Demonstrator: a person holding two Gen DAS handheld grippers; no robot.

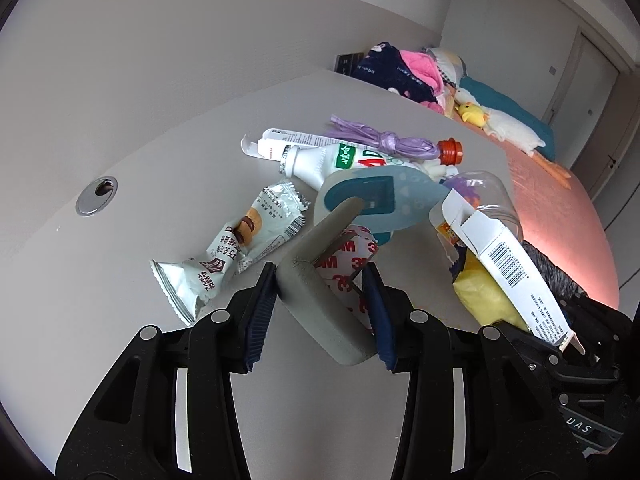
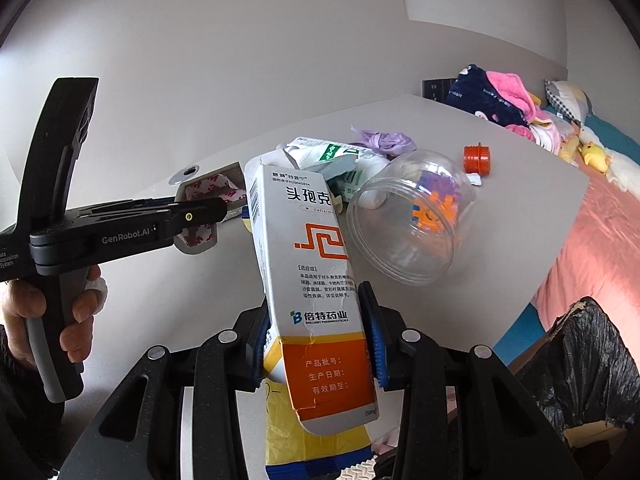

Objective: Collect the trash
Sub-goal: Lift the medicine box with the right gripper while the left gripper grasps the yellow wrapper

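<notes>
My left gripper (image 1: 322, 300) is shut on a grey foam strip with 3M backing paper (image 1: 320, 280), held above the grey table (image 1: 160, 184); it also shows in the right wrist view (image 2: 200, 196). My right gripper (image 2: 316, 328) is shut on a white and orange medicine box (image 2: 316, 280) together with a yellow wrapper (image 2: 288, 432); the box also shows in the left wrist view (image 1: 508, 260). On the table lie a snack wrapper (image 1: 236, 248), a white bottle with an orange cap (image 1: 344, 160), a purple bag (image 1: 380, 138), a clear jar (image 2: 412, 216) and a blue card (image 1: 380, 196).
A bin lined with a black bag (image 2: 580, 364) stands to the right, below the table edge. A bed with a pink cover (image 1: 560, 216), clothes and soft toys lies behind. A cable hole (image 1: 96, 196) is in the table at the left. A wall runs behind the table.
</notes>
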